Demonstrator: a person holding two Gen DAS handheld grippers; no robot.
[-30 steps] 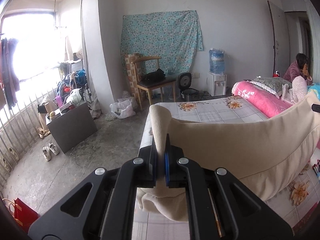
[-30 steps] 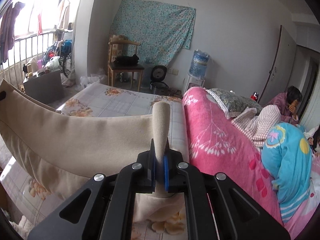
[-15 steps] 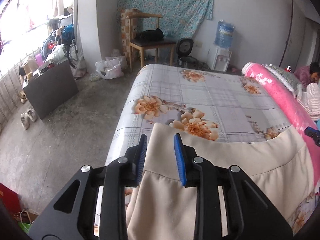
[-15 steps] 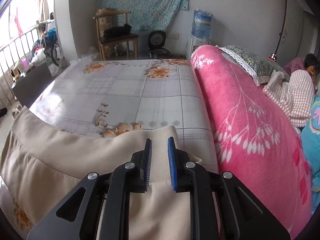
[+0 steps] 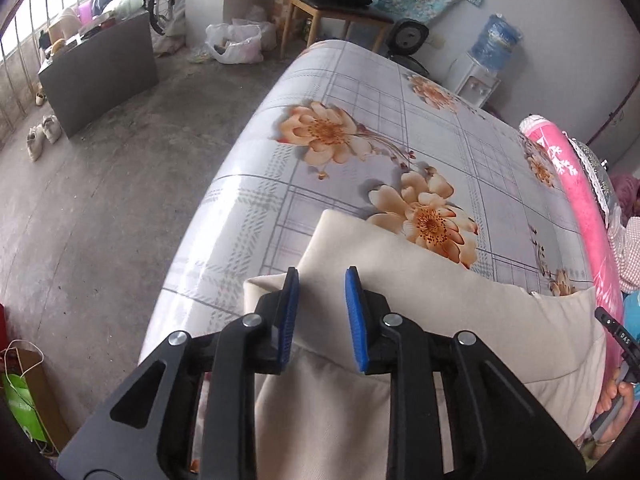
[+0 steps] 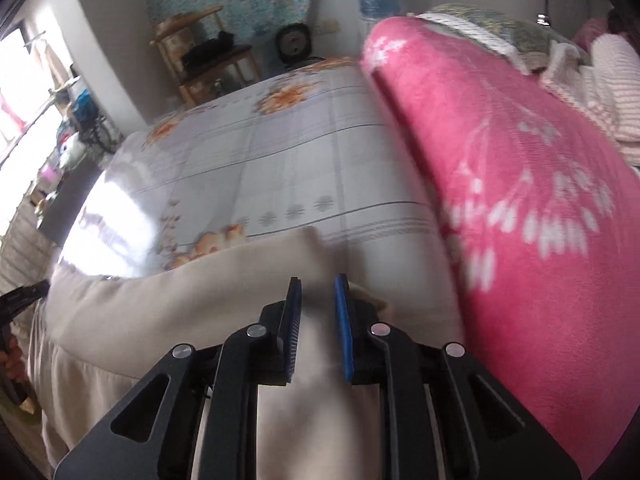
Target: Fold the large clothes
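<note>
A bed (image 5: pixel 360 92) with a grey checked sheet printed with peach flowers is filling most of both views, and a pink blanket (image 6: pixel 520 168) with white sprigs is lying heaped along its right side. Across the near end of the sheet a large cream garment (image 5: pixel 460 320) is lying, its upper layer folded over the lower one, one corner pointing up the bed in the left wrist view. The left gripper (image 5: pixel 322 276) is angling steeply down over that corner; its blue-padded jaws are narrowing a little, spread either side of the cloth without pressing it — released. The right gripper (image 6: pixel 318 280) is tilting down in the same way over the garment's other end, close beside the blanket; its jaws are parted too, with cream cloth showing in the gap but not pinched. At the right edge of the left wrist view a black gripper part is carrying small white lettering — too small to read surely.
</note>
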